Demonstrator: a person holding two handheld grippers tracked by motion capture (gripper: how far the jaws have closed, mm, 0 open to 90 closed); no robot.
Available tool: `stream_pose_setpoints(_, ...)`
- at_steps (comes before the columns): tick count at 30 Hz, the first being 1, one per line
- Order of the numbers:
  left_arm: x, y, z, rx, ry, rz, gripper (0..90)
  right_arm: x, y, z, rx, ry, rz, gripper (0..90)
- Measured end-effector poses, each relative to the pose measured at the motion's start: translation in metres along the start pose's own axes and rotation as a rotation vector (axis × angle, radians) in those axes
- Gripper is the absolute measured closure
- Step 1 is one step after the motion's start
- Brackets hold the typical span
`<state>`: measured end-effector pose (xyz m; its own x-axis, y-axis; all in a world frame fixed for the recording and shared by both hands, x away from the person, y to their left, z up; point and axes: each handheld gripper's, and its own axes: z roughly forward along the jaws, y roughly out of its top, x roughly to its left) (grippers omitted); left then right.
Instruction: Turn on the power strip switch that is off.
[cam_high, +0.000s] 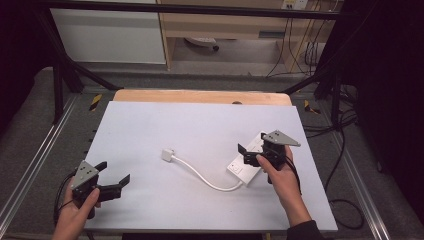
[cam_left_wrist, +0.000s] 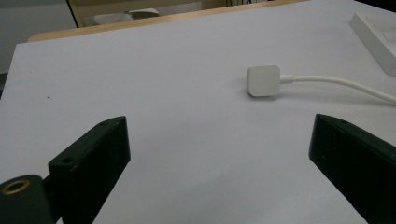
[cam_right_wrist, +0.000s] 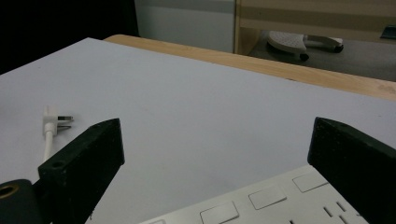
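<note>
A white power strip (cam_high: 241, 166) lies on the right half of the white table top (cam_high: 165, 120). Its white cable (cam_high: 202, 176) curves left to a white plug (cam_high: 167, 154) lying near the middle. My right gripper (cam_high: 252, 146) hovers over the strip with its jaws wide apart and nothing between them; in the right gripper view the strip (cam_right_wrist: 261, 203) lies just below the gripper (cam_right_wrist: 217, 123) and the plug (cam_right_wrist: 50, 119) is off to the left. My left gripper (cam_high: 114, 172) rests open at the front left. In its own view the left gripper (cam_left_wrist: 219, 122) faces the plug (cam_left_wrist: 264, 80), well short of it.
A strip of bare wood (cam_high: 200, 96) runs along the table's far edge. Metal frame rails (cam_high: 45, 150) flank the table. Beyond it stand a white cabinet (cam_high: 107, 35) and a wooden shelf (cam_high: 225, 25), with black cables (cam_high: 345, 150) hanging at the right.
</note>
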<state>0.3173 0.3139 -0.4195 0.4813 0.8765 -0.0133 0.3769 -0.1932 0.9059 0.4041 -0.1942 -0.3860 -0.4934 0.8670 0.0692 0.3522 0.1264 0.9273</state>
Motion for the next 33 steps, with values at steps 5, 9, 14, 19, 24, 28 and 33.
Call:
stream_pose_setpoints(5,-0.001,0.0,-0.001,0.003,-0.005,0.004,5.6,-0.002,0.007,-0.002,-0.007,-0.008,0.003,5.2)
stream_pose_setpoints(9,-0.002,0.0,-0.001,0.004,-0.012,0.01,5.6,-0.001,0.012,-0.001,-0.005,-0.006,-0.006,5.5)
stream_pose_setpoints(14,-0.002,-0.001,-0.002,0.006,-0.015,0.013,5.6,0.0,0.018,-0.002,-0.011,-0.007,-0.006,5.5)
stream_pose_setpoints(19,-0.002,-0.001,-0.002,0.007,-0.022,0.017,5.7,-0.002,0.021,-0.006,-0.018,-0.008,-0.007,5.2)
stream_pose_setpoints(24,-0.001,-0.001,-0.003,0.013,-0.021,0.014,5.6,-0.008,0.021,-0.014,-0.033,-0.015,-0.004,4.8)
stream_pose_setpoints(28,-0.001,-0.002,-0.003,0.012,-0.019,0.008,5.6,-0.014,0.018,-0.024,-0.047,-0.023,-0.014,4.5)
stream_pose_setpoints(33,0.0,-0.002,-0.004,0.014,-0.019,0.004,5.6,-0.022,0.011,-0.036,-0.059,-0.04,-0.017,3.0)
